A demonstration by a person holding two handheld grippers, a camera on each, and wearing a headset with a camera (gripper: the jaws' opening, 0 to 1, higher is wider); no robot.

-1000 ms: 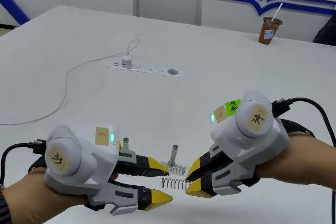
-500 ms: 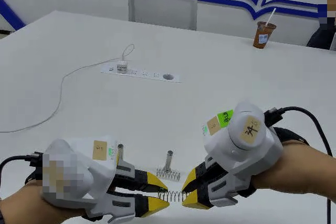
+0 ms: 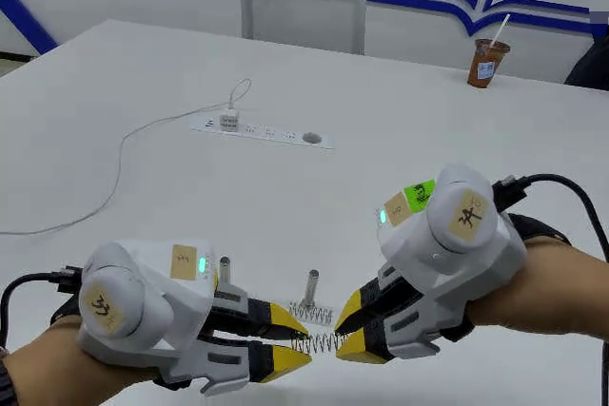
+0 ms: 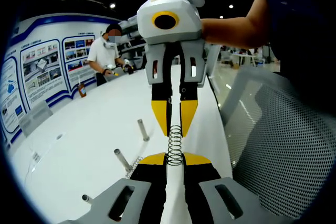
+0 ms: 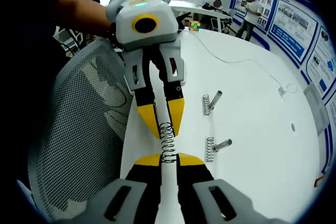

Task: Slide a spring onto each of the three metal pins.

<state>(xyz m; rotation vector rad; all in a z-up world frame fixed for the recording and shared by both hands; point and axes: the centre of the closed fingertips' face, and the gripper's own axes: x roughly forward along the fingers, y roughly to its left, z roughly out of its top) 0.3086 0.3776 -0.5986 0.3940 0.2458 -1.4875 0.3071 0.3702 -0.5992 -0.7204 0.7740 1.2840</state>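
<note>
Clamping one end of the spring point(image 3: 319, 340), the left claw point(image 3: 288, 342) has its yellow tips drawn together on the coil. The right claw point(image 3: 346, 332) is likewise pinched onto the opposite end, its tips facing the left claw across a short gap. The spring spans that gap, roughly level and low over the surface point(image 3: 400, 159). Contact with the surface cannot be determined.

Just beyond the spring, the near pin point(image 3: 311, 286) stands upright with a second spring point(image 3: 314, 311) lying at its foot. Whether they touch or merely lie side by side cannot be told. Beyond the spring and to its left, the left pin point(image 3: 225, 270) stands upright, its base hidden behind the left claw's housing. The right gripper view shows a third spring point(image 5: 206, 104) lying beside that pin's base. The left gripper view shows a far pin point(image 4: 142, 129), beyond the spring on the right claw's side, apart from the other two.

Well beyond the spring, a power strip point(image 3: 262, 127) lies flat, with a cable point(image 3: 119, 154) running off to the left. Farther still and to the right, a cup point(image 3: 486, 56) with a straw stands near the surface's far edge. On the near side of the spring, a mesh chair point(image 5: 79, 103) sits off the surface's edge.
</note>
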